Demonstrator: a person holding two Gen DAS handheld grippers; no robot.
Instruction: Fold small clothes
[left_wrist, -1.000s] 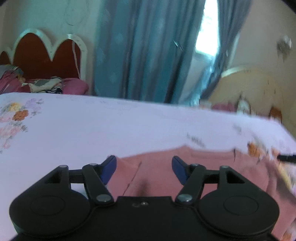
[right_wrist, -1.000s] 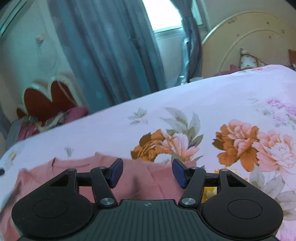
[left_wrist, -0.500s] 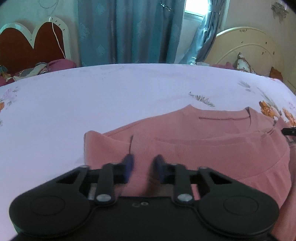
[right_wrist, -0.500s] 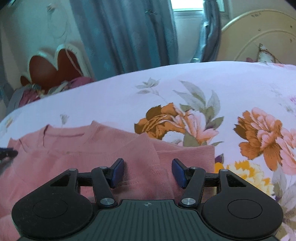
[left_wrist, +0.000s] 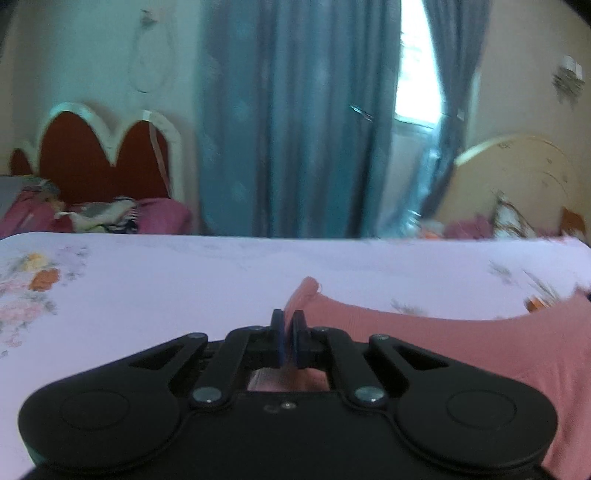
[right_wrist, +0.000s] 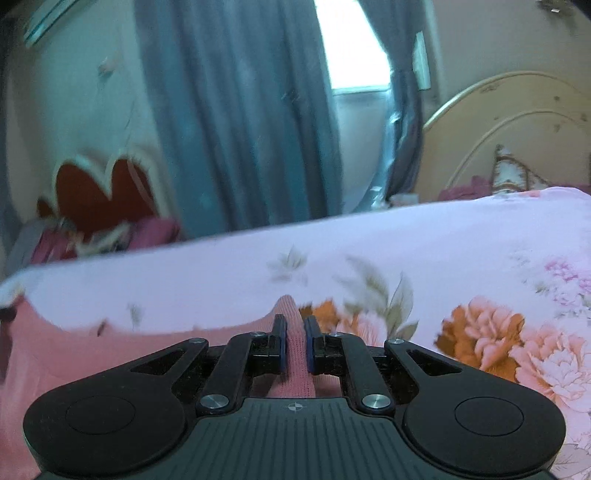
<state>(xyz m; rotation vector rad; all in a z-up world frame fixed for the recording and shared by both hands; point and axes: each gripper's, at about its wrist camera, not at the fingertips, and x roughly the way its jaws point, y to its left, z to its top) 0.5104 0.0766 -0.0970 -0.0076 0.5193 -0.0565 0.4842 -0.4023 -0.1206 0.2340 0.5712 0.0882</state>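
Note:
A pink knit sweater (left_wrist: 461, 343) lies on a bed with a pale floral sheet (left_wrist: 184, 280). My left gripper (left_wrist: 288, 325) is shut on a pinched fold at the sweater's left edge, and the fabric stands up between the blue pads. The sweater stretches away to the right. In the right wrist view the same sweater (right_wrist: 92, 354) spreads to the left. My right gripper (right_wrist: 294, 334) is shut on a raised fold at its right edge, over the sheet (right_wrist: 480, 258).
A red scalloped headboard (left_wrist: 99, 158) with pillows stands at the back left. Blue curtains (left_wrist: 295, 122) hang behind the bed beside a bright window. A cream headboard (left_wrist: 517, 181) stands at the back right.
Both grippers have closed on the sweater's edges; a second ago both stood open over it. The pinched fabric now rises between the pads and both views have tilted up.

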